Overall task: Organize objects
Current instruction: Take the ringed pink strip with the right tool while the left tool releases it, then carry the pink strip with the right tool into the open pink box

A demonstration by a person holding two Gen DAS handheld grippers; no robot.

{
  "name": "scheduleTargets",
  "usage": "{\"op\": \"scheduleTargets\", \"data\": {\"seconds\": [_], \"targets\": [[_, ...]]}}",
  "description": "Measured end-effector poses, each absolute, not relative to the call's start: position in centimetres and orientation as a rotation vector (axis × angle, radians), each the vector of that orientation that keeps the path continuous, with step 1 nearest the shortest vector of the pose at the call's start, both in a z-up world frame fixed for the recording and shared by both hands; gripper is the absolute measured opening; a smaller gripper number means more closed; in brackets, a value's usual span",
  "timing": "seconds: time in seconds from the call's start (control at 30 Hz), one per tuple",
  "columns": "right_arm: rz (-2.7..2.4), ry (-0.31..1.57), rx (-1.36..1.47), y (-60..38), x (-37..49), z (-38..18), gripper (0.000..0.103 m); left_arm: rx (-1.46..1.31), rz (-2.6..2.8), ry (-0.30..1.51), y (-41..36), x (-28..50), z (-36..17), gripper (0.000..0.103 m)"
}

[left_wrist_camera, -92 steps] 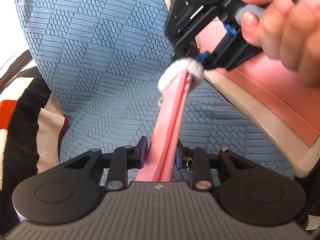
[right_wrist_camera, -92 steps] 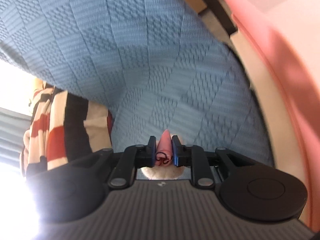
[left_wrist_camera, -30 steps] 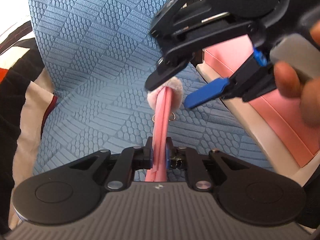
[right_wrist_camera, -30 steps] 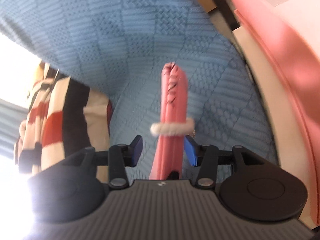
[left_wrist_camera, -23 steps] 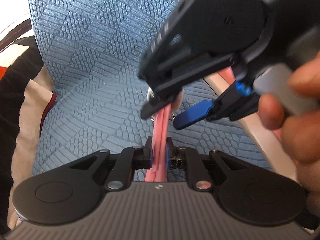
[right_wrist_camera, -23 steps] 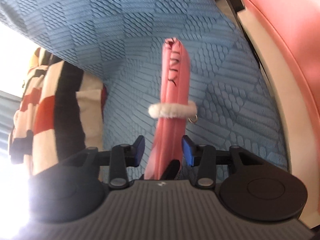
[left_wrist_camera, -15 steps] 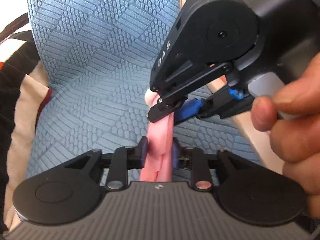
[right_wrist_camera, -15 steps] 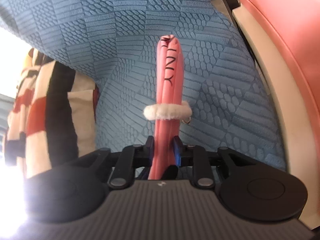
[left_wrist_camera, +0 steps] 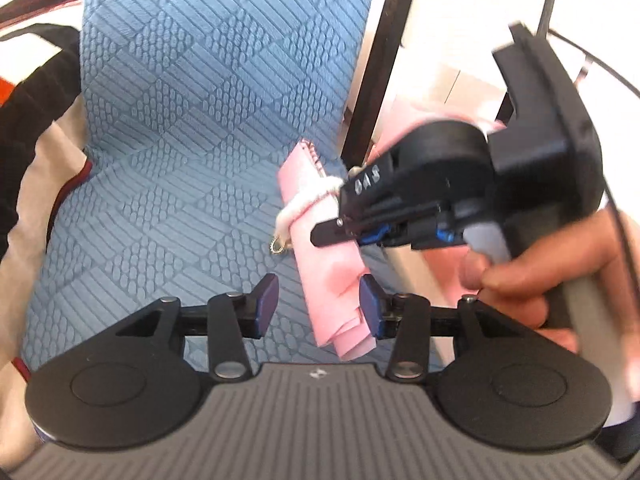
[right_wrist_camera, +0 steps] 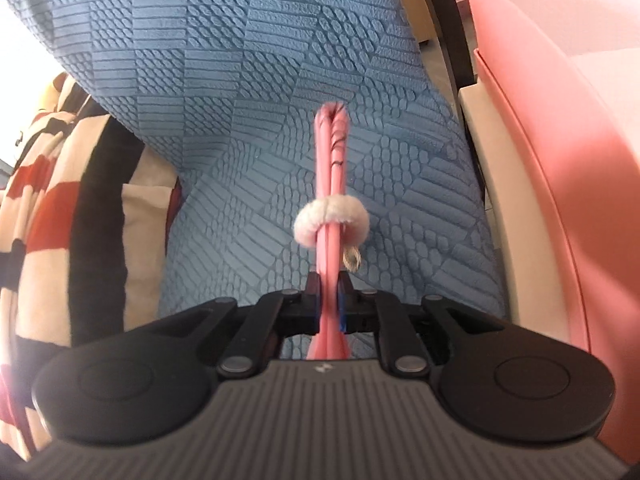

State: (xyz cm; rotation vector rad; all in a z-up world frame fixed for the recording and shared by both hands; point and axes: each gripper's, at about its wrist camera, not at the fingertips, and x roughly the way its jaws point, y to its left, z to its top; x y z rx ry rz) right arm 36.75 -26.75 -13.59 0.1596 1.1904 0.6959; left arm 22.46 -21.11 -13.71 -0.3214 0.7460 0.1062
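- A blue textured cushion (left_wrist_camera: 192,128) is seen spread as the supporting surface.
- A striped red, black and cream cloth (right_wrist_camera: 60,216) is laid against its left edge.

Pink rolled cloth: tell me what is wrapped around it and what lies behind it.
A white fluffy band circles the pink rolled cloth, a small metal ring hanging beside it. Behind is the blue textured cover. The right gripper hides the cloth's near end.
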Motion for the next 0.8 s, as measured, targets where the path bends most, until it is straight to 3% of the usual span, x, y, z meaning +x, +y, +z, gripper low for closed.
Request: {"op": "scheduleTargets", "data": {"seconds": [0.37,0.57,0.8], "targets": [[0.669,1.195,0.051,-27.9,33.8,-13.7,0.011,-0.398,0.206,0.782,-18.8,21.6,-14.1,0.051],[0.667,1.178,-0.01,-26.9,33.4,-14.6,0.016,-0.43,0.221,0.819,-17.9,21.9,-15.3,0.051],[0.67,1.161,-0.014,-27.3,32.9,-13.6,0.012,-0.401,0.206,0.874,-18.3,22.0,-15.5,0.051]]}}
